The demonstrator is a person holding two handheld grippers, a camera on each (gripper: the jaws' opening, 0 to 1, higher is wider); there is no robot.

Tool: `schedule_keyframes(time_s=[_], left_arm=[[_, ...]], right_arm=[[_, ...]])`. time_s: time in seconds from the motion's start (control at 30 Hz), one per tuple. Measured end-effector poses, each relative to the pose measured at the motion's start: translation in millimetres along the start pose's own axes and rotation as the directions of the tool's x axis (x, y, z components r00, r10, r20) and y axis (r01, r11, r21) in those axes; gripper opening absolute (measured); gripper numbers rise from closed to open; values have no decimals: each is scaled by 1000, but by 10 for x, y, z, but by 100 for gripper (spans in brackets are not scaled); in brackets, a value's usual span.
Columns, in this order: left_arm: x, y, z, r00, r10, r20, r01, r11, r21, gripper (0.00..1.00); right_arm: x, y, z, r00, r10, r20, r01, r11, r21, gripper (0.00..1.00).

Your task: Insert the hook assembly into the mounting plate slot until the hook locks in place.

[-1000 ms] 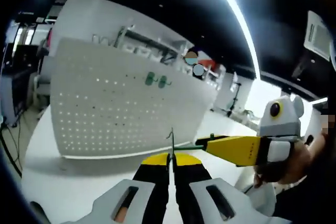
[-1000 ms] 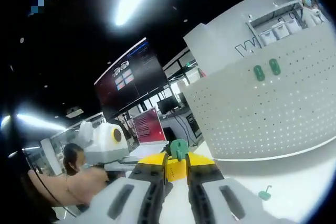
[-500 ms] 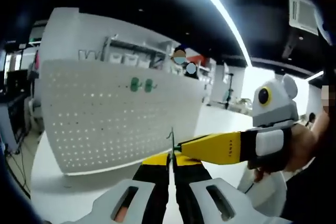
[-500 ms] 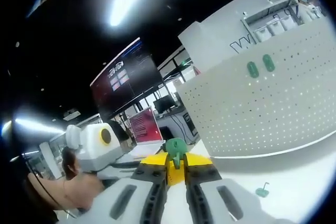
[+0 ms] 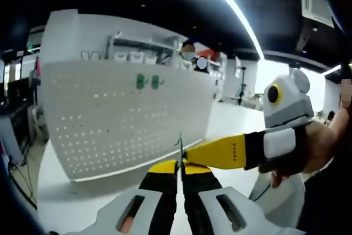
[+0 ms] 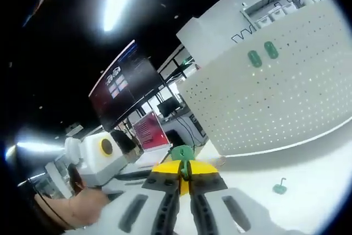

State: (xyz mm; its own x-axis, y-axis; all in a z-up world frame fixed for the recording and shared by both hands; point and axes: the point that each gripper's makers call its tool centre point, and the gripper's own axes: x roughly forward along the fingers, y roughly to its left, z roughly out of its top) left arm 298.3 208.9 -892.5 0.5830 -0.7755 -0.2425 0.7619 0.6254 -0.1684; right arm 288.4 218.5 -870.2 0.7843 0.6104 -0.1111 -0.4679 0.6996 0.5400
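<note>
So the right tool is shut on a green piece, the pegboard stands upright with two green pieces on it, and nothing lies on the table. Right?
Not quite: a small green hook piece lies on the table, seen in the right gripper view. The right tool is shut on the green piece, and the pegboard carries two green pieces.

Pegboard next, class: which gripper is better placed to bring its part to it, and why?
Probably the right gripper: its jaws are shut on the green hook piece. The left gripper pinches a thin wire hook. Both stand well short of the pegboard.
</note>
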Motion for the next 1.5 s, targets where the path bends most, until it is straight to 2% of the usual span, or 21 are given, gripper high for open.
schedule_keyframes(time_s=[0.07,0.17,0.2,0.23,0.27,0.33,0.43,0.57,0.63,0.67,0.73,0.8,0.83,0.9,1.1,1.2,1.3,1.4,1.5], left_arm=[[10,5,-68,1000,-5,-20,5,999,-32,2],[1,2,-116,998,-30,-46,32,999,29,3],[-7,-2,-137,998,-42,-56,44,999,21,3],[-14,8,-141,997,-48,-55,49,999,2,3],[-23,-3,-131,997,-66,-34,64,997,-53,3],[-43,15,-133,997,-71,-14,69,994,-89,4],[-52,24,-157,998,-60,-24,57,992,-112,4],[-44,10,-156,998,-36,-42,33,998,-56,3],[-46,-2,-135,998,-44,-36,42,998,-45,3],[-49,-10,-121,998,-55,-26,54,997,-57,4],[-58,-16,-76,997,-78,16,80,987,-138,4],[-77,6,-68,997,-75,25,78,988,-136,6],[-89,0,-51,997,-72,29,75,989,-126,9],[-114,23,4,997,-56,48,60,995,-76,17],[-188,76,14,997,-48,69,57,987,-149,39],[-190,52,-5,997,-45,64,55,987,-148,47],[-200,63,13,998,-5,68,12,995,-96,58],[-184,14,56,996,-17,90,29,992,-125,70],[-171,-53,49,996,-35,84,45,992,-119,73]], right_arm=[[9,-32,-53,1000,-25,-18,26,1000,12,1],[23,-38,-107,999,-27,-35,27,1000,10,0],[25,-45,-126,999,-23,-42,24,1000,20,0],[27,-44,-131,999,-19,-42,20,1000,24,0],[28,-41,-129,999,-17,-43,18,1000,24,0],[40,-22,-135,999,-10,-52,10,1000,10,0],[55,-2,-155,998,-11,-61,10,1000,-11,0],[44,-19,-160,998,-10,-63,10,1000,-8,0],[29,-14,-140,998,-7,-56,6,1000,-7,0],[22,-12,-128,998,-6,-55,6,1000,-10,0],[19,-5,-105,999,-4,-52,3,1000,-19,0],[18,-27,-64,999,-21,-50,16,994,-106,0],[15,-21,-41,999,-23,-46,17,992,-128,0],[12,-14,-18,999,-16,-41,11,993,-118,0],[30,-29,55,999,-14,-39,6,982,-190,0],[33,-25,106,1000,-7,-25,2,981,-194,0],[25,-26,169,1000,-9,-9,7,978,-206,0],[26,-39,216,1000,-15,5,16,973,-232,0],[29,-41,228,1000,-11,-4,10,953,-303,0]])
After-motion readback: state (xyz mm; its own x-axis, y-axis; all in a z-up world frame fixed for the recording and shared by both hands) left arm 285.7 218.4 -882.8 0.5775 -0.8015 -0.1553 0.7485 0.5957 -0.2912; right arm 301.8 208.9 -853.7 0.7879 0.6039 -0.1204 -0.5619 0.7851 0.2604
